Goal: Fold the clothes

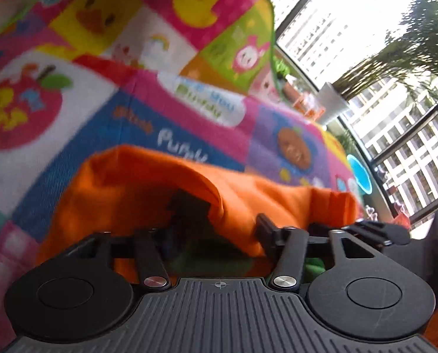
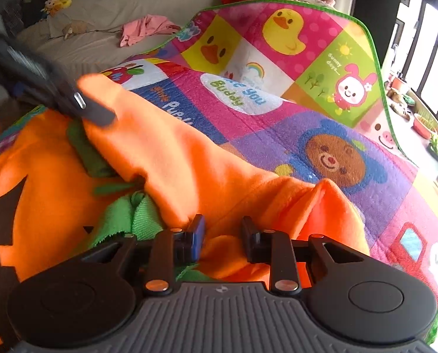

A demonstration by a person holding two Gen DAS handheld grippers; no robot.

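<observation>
Two tools, both on the same orange garment, which lies on a bright cartoon play mat and carries black cut-out shapes and green trim.

Left tool: fingers partly apart with orange fabric bunched between and draped over them. The left finger is mostly buried under a fold, so can't tell from its own view whether it is clamped. In the right wrist view the same tool comes in from upper left, tip pressed into a lifted ridge of the fabric; heavy motion blur there.

Right tool: jaws narrowed, a fold of the orange cloth sits between the finger pads, looks pinched.

Garment's right edge is raised off the mat into a ridge running between the two tools; the rest lies flat toward lower left.

Background: pink clothing on a white sofa, windows on the right.
</observation>
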